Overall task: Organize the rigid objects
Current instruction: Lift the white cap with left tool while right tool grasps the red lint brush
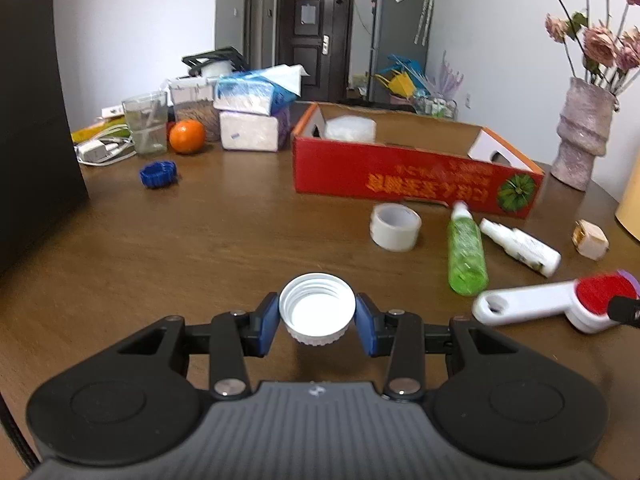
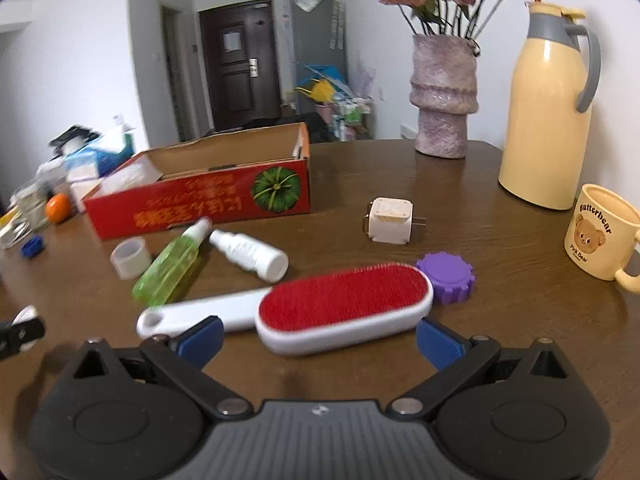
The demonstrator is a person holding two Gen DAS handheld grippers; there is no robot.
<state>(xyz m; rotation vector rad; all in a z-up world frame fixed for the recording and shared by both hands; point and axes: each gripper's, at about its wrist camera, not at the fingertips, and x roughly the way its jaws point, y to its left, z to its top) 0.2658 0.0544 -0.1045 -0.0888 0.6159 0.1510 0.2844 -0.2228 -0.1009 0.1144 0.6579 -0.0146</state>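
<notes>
White plastic cap, open side up, sits clamped between the blue pads of the left gripper, clear of the wooden table; gripping across the ribbed skirt keeps it level for carrying. Ahead stands the red cardboard box, top open, the probable destination. The right gripper has its jaws spread wide and holds nothing; its pads flank the near edge of the red-bristled lint brush, which lies flat on the table, probably the next pick. Tape roll, green bottle, white bottle, plug adapter and purple cap lie loose near the box.
</notes>
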